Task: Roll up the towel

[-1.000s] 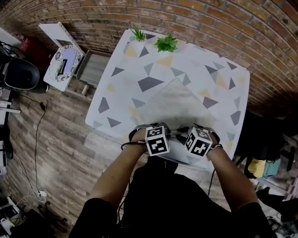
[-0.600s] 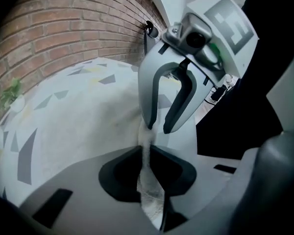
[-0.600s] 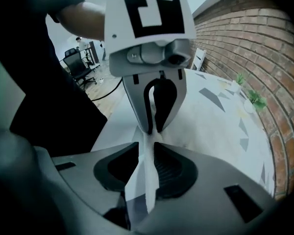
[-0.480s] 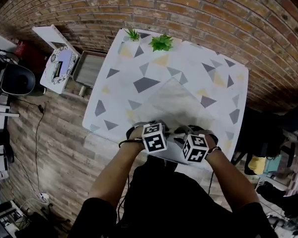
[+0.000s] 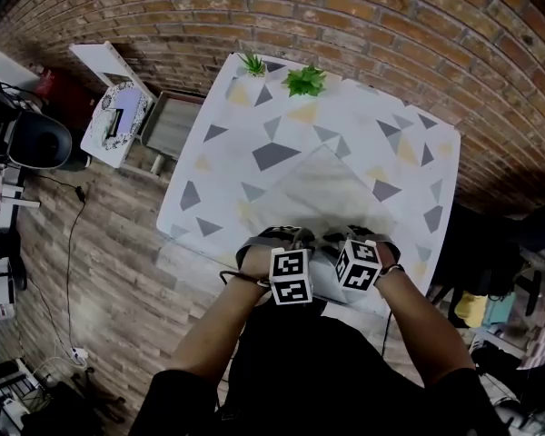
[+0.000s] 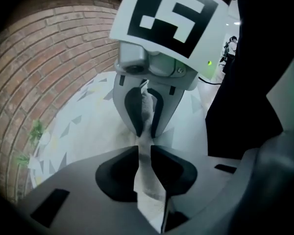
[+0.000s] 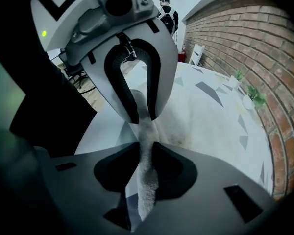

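The pale towel (image 5: 322,193) lies flat on the triangle-patterned table (image 5: 254,116), and its near edge is lifted at the table's front. My left gripper (image 5: 280,236) pinches that edge. In the left gripper view a strip of towel (image 6: 146,173) fills the gap between my left gripper's (image 6: 145,153) pads, whose jaws have just been opening slightly. My right gripper (image 5: 359,236), close beside the left, also grips the edge. The right gripper view shows the towel (image 7: 146,180) squeezed in my right gripper (image 7: 146,151), whose jaws have just been closing a little.
Two small green plants (image 5: 304,80) stand at the table's far edge by the brick wall (image 5: 391,25). A low stand with a tray (image 5: 170,125) and a white seat (image 5: 118,112) sit left of the table. An office chair (image 5: 36,139) is further left.
The left gripper's cube has rolled and drawn a little nearer to the person. The right gripper has stayed almost in place. Both still hold the towel's near edge.
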### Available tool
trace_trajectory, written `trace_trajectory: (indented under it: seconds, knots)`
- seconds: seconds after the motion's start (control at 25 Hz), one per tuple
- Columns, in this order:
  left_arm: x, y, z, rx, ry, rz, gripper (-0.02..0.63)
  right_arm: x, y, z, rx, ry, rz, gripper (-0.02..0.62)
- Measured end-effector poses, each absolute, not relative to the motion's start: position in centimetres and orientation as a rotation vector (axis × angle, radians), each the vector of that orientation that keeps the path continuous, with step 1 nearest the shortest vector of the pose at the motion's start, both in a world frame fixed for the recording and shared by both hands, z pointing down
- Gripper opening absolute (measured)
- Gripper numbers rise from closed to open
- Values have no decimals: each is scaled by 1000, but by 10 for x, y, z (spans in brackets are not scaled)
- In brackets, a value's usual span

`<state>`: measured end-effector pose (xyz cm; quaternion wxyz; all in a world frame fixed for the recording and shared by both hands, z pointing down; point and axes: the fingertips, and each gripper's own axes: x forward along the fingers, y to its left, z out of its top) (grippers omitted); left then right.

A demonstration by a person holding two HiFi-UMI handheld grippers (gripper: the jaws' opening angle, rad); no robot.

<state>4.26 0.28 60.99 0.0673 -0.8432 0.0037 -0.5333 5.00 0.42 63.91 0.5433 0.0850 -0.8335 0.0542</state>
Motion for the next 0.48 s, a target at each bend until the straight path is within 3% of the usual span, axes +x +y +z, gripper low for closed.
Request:
trace_trajectory:
  seconds: [0.28, 0.48]
  knots:
    - [48, 4, 620, -2477, 22, -1620, 143, 48, -4, 638, 208, -2004, 263, 100]
    - [45, 0, 637, -2452, 17, -1662, 144, 50, -8, 630, 243, -2014, 259, 120]
